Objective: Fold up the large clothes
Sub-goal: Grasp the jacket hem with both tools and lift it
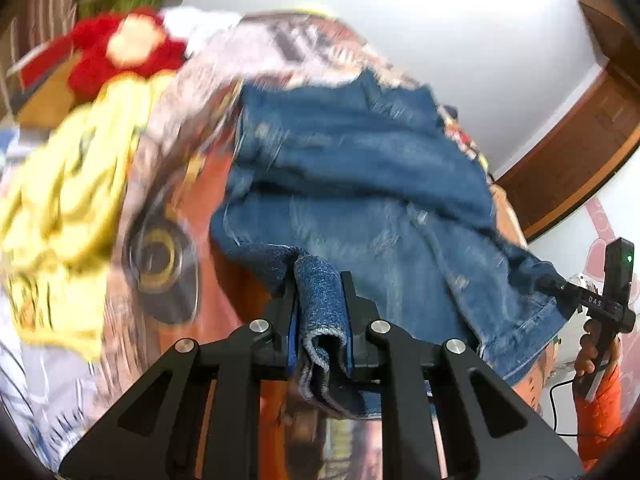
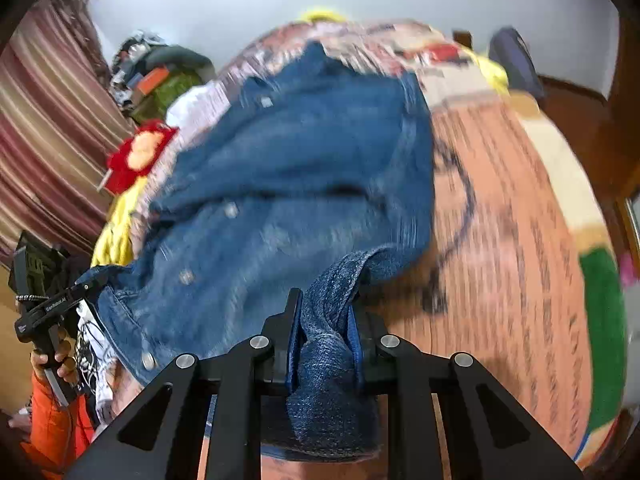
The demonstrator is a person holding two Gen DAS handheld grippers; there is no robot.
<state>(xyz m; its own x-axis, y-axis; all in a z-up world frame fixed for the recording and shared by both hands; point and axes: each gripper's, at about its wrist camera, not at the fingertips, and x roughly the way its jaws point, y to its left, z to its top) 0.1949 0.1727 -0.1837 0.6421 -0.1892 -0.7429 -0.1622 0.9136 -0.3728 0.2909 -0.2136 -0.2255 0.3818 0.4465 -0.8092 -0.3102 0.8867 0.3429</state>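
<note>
A blue denim jacket (image 1: 360,168) with metal buttons lies spread on a patterned bedspread (image 1: 168,184). My left gripper (image 1: 320,284) is shut on a bunched denim edge at the jacket's near side. In the right wrist view the same jacket (image 2: 288,168) fills the middle, and my right gripper (image 2: 326,304) is shut on another thick fold of its denim. Each gripper shows in the other's view: the right one (image 1: 560,286) at the jacket's right corner, the left one (image 2: 86,286) at its left corner, both held by hands in orange sleeves.
A yellow garment (image 1: 68,184) and a red and cream knitted flower (image 1: 124,48) lie left of the jacket. Striped curtains (image 2: 44,128) hang at the left, with a pile of clutter (image 2: 160,76) behind. The orange printed bedspread (image 2: 512,216) stretches to the right. A wooden door frame (image 1: 580,140) stands beyond.
</note>
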